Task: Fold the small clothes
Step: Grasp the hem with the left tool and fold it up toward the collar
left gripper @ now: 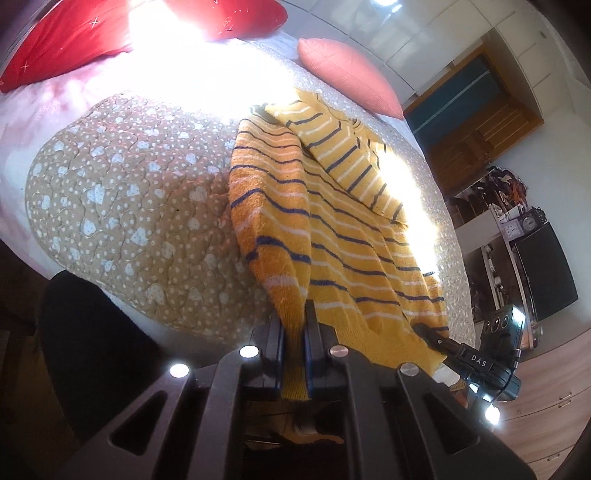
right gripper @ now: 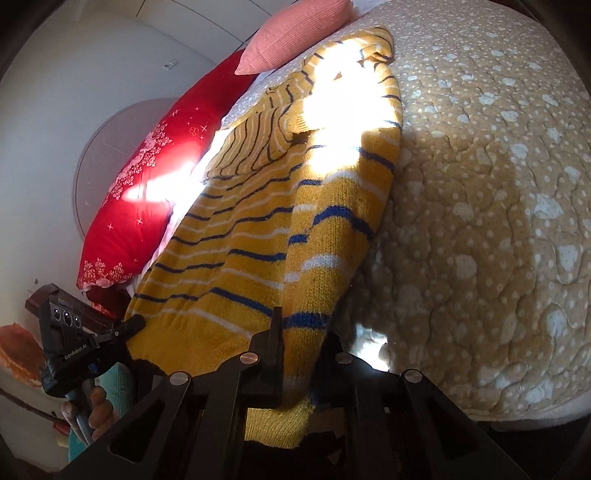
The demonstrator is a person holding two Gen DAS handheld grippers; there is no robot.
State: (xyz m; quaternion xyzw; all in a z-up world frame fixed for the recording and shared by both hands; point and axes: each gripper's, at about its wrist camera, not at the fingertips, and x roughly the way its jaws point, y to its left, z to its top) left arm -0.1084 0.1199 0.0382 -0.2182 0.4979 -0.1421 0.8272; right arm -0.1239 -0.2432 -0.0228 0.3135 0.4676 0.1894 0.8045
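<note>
On one quilt (left gripper: pixel 122 206): one striped sweater (left gripper: pixel 351 240), two tools clamping it.

left wrist: close, angled down over bed (left gripper: pixel 129 192) | right wrist: same | shared: sweater (left gripper: pixel 332 240)

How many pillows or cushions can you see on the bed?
2: a red pillow at the head of the bed, and a pink cushion next to it, just beyond the striped sweater. Glare may hide others.
</note>
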